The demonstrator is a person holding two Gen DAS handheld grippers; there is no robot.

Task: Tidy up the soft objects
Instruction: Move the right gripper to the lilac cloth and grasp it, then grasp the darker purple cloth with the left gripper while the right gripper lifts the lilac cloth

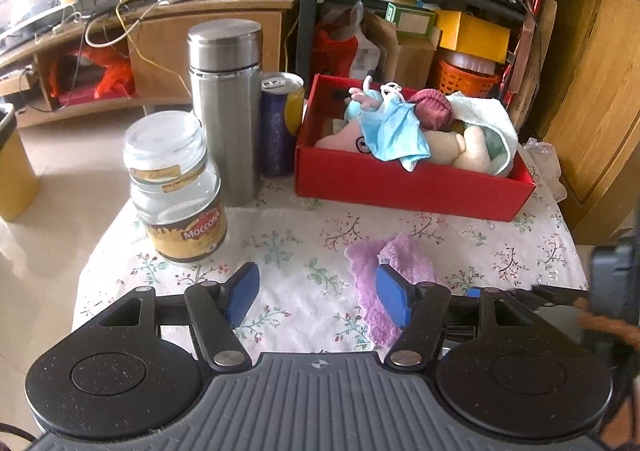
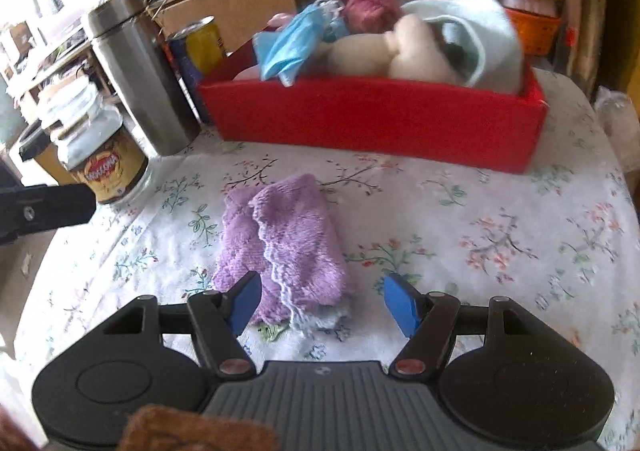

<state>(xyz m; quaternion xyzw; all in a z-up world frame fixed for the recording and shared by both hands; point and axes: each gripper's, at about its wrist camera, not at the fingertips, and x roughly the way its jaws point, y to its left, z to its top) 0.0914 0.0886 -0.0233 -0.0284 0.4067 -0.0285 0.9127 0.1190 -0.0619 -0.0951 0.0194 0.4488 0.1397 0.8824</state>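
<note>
A folded purple fluffy cloth (image 1: 394, 271) lies on the floral tablecloth in front of a red box (image 1: 408, 187). The box holds soft things: a blue face mask (image 1: 394, 131), a pink knitted ball (image 1: 434, 107), a beige plush toy (image 1: 468, 149) and a pale towel (image 1: 488, 111). My left gripper (image 1: 318, 297) is open and empty, low over the table, its right finger in front of the cloth. My right gripper (image 2: 322, 303) is open and empty, just before the near end of the cloth (image 2: 280, 239), with the red box (image 2: 380, 119) beyond.
At the left stand a Moccona glass jar (image 1: 176, 187), a steel flask (image 1: 226, 107) and a drink can (image 1: 280, 123). They show in the right wrist view too: the jar (image 2: 100, 159) and the flask (image 2: 136, 71). Cluttered shelves and wooden cabinets lie behind the table.
</note>
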